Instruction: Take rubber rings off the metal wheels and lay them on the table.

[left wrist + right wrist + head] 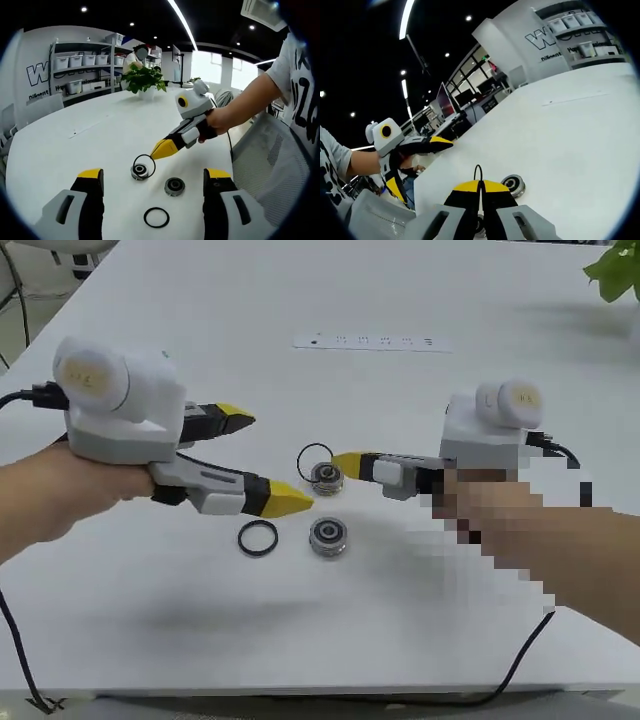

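Note:
My right gripper [341,462] is shut on a thin black rubber ring [314,453], which stands partly lifted off a metal wheel [326,477] at the table's middle. In the right gripper view the ring [478,173] pokes up between the closed yellow tips [480,185], and most of that wheel is hidden beneath them. A second wheel [328,537] lies nearer me, also visible as the wheel [513,184]. One loose ring [258,538] lies flat on the table to its left. My left gripper [270,460] hovers open just left of the wheels, holding nothing.
A white power strip [370,341] lies farther back on the white table [200,640]. A potted plant [615,270] stands at the far right corner. A black cable [520,660] trails off the front edge. Shelves [80,65] line the far wall.

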A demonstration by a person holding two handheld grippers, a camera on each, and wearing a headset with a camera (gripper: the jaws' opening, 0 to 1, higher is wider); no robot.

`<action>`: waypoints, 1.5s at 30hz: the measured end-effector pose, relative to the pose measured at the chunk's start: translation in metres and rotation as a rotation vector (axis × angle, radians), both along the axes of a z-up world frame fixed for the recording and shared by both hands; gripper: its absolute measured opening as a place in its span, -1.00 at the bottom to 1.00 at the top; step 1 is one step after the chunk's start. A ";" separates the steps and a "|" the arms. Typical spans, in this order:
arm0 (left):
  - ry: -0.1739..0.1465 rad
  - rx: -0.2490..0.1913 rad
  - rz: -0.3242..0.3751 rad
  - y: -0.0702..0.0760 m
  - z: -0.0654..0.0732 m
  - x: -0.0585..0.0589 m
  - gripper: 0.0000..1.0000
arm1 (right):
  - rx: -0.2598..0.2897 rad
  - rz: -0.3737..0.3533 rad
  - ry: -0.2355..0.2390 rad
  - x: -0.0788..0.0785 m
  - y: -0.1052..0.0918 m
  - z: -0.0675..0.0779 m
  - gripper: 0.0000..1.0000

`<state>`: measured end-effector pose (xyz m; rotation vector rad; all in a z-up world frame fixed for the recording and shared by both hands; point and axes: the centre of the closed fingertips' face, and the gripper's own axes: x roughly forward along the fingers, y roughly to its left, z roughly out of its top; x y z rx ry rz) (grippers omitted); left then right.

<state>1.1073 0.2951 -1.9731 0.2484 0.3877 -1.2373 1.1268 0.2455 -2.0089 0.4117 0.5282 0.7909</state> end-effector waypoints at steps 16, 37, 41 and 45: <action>-0.009 -0.019 0.030 0.030 0.001 -0.020 0.80 | 0.006 0.068 0.010 -0.017 0.019 0.003 -1.00; -0.023 -0.003 0.082 0.062 -0.001 -0.038 0.89 | 0.001 0.172 0.080 -0.038 0.057 -0.012 -1.00; -0.025 0.007 0.086 0.064 -0.003 -0.041 0.90 | -0.017 0.189 0.087 -0.039 0.062 -0.020 -1.00; -0.027 0.010 0.092 0.066 -0.003 -0.042 0.89 | -0.042 0.203 0.101 -0.042 0.069 -0.027 -1.00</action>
